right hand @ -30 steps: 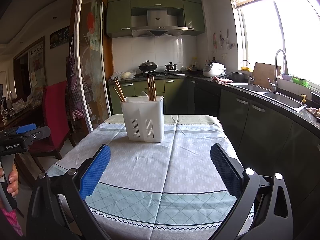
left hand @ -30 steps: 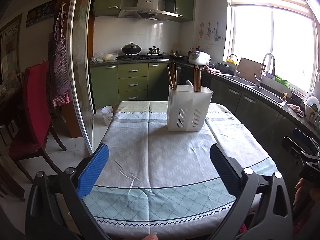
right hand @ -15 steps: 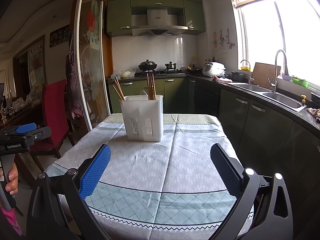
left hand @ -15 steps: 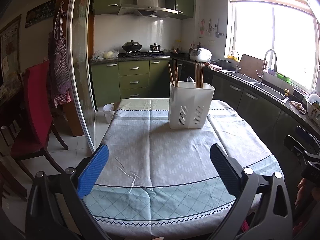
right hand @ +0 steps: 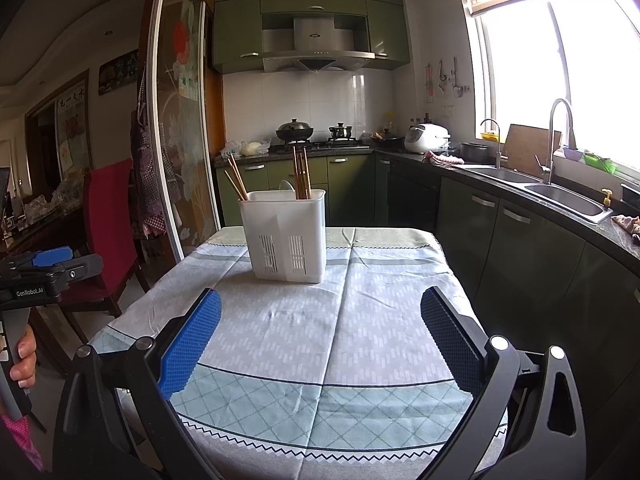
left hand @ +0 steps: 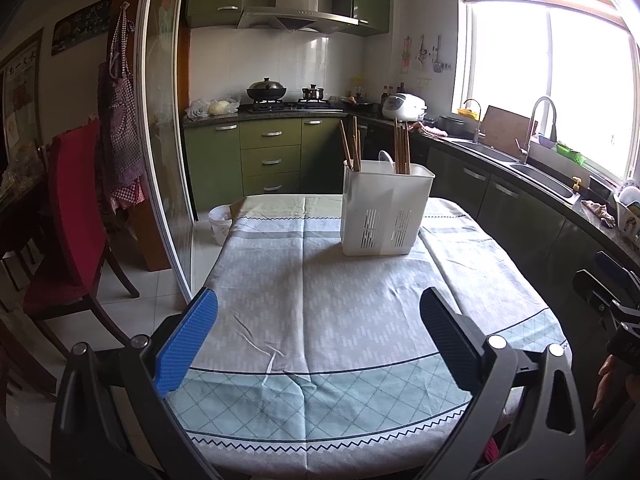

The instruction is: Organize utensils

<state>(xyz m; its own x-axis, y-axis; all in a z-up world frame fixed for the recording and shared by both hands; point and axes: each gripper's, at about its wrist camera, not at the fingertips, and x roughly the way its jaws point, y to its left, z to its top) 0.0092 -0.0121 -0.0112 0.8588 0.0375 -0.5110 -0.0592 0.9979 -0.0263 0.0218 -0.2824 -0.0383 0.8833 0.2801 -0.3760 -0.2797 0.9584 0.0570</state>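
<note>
Where the patterned cloth runs toward the far end of the table (left hand: 360,320), a white utensil holder (left hand: 386,210) stands upright on it, slotted near its base and split into compartments. One bundle of wooden chopsticks (left hand: 351,148) leans in the left compartment, and a second bundle of chopsticks (left hand: 401,145) stands nearly straight in the right one; between them the pale bowl of a spoon (left hand: 386,157) peeks just above the rim. From the right wrist view the same holder (right hand: 286,236) sits left of centre, with the leaning sticks (right hand: 236,180) at its left corner and the upright ones (right hand: 301,172) toward its middle.

The cloth between the holder and the near edge lies bare, with a few creases. The left claw (left hand: 318,334) hangs over the near end of the table, its blue-padded fingers spread wide with nothing between them, well short of the holder. The right claw (right hand: 320,334) is likewise spread wide and carries nothing, above the near edge of the cloth.

At the left edge of the right wrist view a hand (right hand: 24,358) grips the other tool's handle. Beyond the table, a red chair (left hand: 76,216) stands beside a glass sliding door (left hand: 164,140), and green kitchen cabinets (left hand: 272,152) and a sink (left hand: 544,178) under the window line the back and right walls.
</note>
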